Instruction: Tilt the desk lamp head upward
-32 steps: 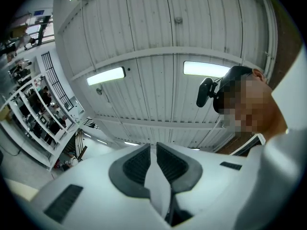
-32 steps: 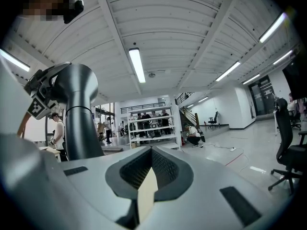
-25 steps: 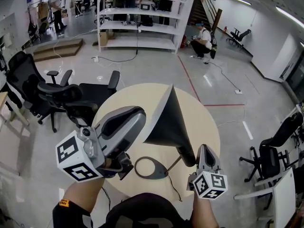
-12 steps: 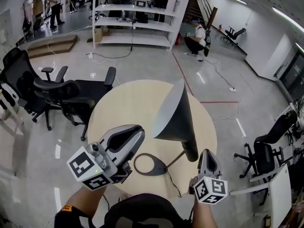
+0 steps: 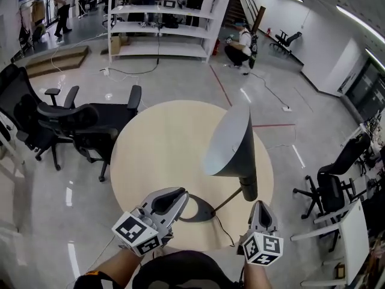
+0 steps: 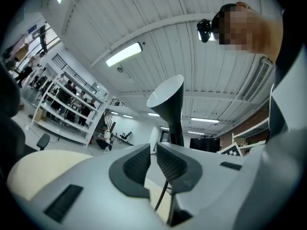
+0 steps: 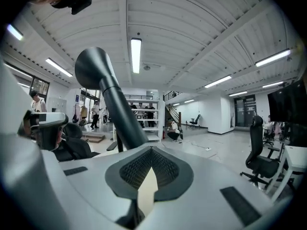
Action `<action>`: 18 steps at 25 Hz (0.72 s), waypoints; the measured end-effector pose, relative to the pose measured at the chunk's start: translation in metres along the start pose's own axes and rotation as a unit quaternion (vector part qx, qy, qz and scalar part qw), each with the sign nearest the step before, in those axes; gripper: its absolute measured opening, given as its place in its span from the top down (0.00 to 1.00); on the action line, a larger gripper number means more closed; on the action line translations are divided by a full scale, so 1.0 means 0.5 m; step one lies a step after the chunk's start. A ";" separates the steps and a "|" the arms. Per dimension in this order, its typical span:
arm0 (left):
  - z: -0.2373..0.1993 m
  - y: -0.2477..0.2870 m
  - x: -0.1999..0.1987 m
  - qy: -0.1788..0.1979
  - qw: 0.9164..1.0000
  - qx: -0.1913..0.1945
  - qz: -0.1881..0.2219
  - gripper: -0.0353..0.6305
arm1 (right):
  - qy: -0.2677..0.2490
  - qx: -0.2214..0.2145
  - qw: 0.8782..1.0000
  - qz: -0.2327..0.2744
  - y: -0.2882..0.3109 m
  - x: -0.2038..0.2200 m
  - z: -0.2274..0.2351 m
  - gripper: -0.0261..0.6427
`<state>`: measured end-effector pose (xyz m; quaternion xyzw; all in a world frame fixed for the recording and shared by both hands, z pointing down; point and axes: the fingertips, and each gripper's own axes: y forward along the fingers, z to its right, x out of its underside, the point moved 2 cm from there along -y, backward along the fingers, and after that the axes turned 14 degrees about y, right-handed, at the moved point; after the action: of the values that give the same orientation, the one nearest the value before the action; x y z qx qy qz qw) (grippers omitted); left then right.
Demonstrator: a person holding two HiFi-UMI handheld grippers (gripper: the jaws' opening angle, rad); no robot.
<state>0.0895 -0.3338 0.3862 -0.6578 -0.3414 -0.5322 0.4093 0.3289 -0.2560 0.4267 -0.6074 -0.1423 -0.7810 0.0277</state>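
The desk lamp stands on a round beige table. Its grey cone head is raised, mouth facing up and left, on a dark neck above a ring base. My left gripper hovers low beside the base, left of the lamp; its jaws stand almost together with a thin slit and nothing in it. My right gripper sits just under the neck's lower end, tips touching, holding nothing. The head rises above and left of the right jaws.
Black office chairs crowd the table's left side, and another chair stands at the right. A white shelf unit and people are at the far back. The lamp's cable runs off the table's near edge.
The lamp head has swung up and to the right, its mouth now showing. My left gripper has dropped lower and back toward me. The right gripper has barely moved.
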 end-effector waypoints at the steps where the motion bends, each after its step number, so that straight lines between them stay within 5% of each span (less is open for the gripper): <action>1: -0.007 -0.011 0.025 -0.011 1.000 -0.007 -0.013 0.82 | 0.001 0.003 1.000 -0.013 -0.004 0.024 -0.005 0.94; 13: 0.000 -0.090 0.211 -0.003 0.991 -0.021 -0.131 0.82 | 0.013 -0.020 0.996 -0.085 -0.038 0.194 -0.122 0.95; 18: 0.053 -0.097 0.221 0.001 0.991 -0.003 -0.135 0.84 | 0.005 -0.042 0.996 -0.084 -0.065 0.207 -0.169 0.94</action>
<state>0.0798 -0.2875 0.5001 -0.6065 -0.4249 -0.5842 0.3321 0.2156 -0.2330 0.5010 -0.5902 -0.1599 -0.7888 -0.0625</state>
